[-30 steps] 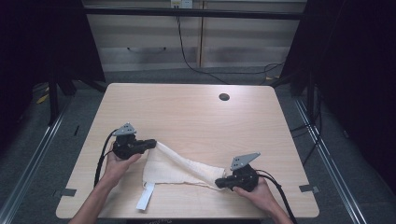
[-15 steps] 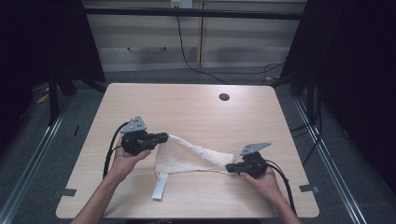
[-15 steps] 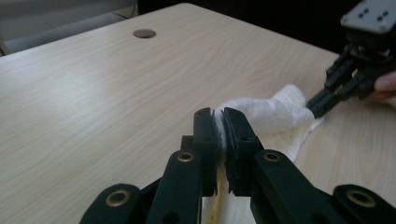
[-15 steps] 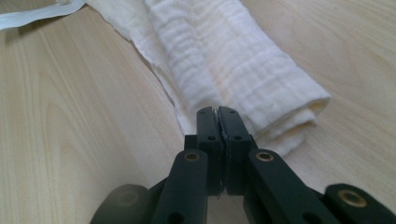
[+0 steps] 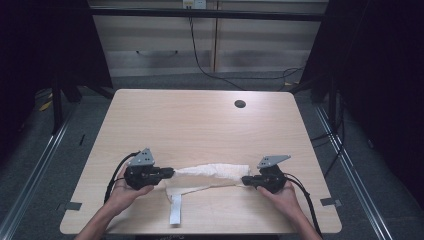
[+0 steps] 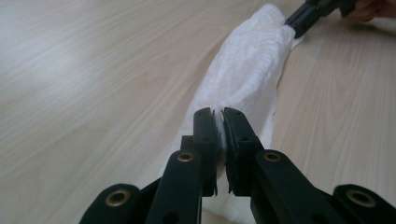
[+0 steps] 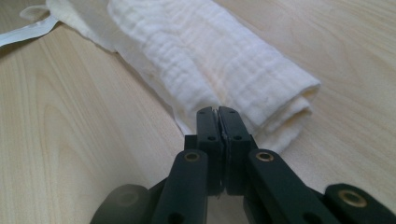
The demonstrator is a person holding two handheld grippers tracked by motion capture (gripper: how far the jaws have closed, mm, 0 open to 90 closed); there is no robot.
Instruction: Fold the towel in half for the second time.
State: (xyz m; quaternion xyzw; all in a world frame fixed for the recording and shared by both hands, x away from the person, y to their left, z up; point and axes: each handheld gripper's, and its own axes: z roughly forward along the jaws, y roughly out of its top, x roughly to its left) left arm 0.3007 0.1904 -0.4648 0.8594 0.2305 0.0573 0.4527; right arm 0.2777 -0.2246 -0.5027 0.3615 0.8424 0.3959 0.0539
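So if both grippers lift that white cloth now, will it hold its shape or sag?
Probably sag: the cloth is soft, crinkled fabric lying in loose folds between the left gripper and right gripper. Its strap trails free and would likely dangle. It looks light, and both grippers seem shut on thin edges, so a sharp tug might slip it out.

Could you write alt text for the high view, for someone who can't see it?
A person's two hand-held grippers, left gripper and right gripper, pinch opposite ends of a rolled white cloth on a wooden table, a white strap trailing toward the near edge.

Wooden table (image 5: 200,120), round grommet hole (image 5: 240,104), cable (image 5: 200,60) behind.
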